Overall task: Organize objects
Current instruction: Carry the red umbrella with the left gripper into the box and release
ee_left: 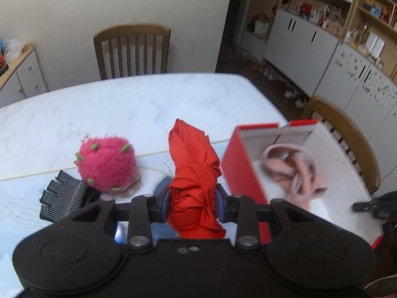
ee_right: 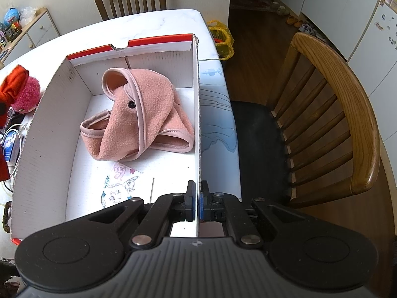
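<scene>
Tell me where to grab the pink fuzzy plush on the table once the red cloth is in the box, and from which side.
Grip the pink fuzzy plush across its round middle, coming from above. It sits free on the table; the black knit item crowds its lower left, so span the jaws along the clearer sides. The left gripper holds the red cloth.

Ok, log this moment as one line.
left hand-held gripper: shut on red cloth | right hand-held gripper: shut on box wall | pink garment: in box

Wooden chairs [ee_right: 330, 114], yellow bag [ee_right: 223, 39]
</scene>
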Demonstrator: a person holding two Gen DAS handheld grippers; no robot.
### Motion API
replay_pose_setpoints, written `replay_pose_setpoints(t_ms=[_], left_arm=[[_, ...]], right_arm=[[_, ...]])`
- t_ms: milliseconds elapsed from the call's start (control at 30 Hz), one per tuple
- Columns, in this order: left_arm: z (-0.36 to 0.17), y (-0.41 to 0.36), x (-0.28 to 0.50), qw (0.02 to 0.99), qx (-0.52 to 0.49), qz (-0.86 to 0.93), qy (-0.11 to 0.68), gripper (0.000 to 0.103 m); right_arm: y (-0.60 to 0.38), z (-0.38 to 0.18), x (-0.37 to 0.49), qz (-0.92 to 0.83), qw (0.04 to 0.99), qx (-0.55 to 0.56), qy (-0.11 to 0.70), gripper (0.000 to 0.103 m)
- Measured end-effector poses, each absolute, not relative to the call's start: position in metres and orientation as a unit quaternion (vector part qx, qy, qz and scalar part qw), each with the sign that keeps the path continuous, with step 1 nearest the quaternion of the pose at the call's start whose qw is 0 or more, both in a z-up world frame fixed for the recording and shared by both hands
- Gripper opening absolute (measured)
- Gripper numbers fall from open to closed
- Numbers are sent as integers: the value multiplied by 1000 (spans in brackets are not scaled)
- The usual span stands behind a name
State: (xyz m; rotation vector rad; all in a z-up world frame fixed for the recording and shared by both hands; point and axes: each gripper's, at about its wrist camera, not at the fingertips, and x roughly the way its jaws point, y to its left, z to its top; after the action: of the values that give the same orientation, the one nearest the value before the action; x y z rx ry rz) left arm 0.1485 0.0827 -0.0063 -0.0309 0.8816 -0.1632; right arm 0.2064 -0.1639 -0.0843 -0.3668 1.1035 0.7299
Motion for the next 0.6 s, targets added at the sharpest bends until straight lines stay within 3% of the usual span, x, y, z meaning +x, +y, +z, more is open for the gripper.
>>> replay_pose_setpoints(t_ms=[267,600], left_arm=[[19,33,143,903,-22,-132,408,32],[9,-37,153,894,14,-168,415,32]], right_arm=[[-164,-84,206,340,774,-164,508,3],[-166,-84,206,345,774,-162,506,3]])
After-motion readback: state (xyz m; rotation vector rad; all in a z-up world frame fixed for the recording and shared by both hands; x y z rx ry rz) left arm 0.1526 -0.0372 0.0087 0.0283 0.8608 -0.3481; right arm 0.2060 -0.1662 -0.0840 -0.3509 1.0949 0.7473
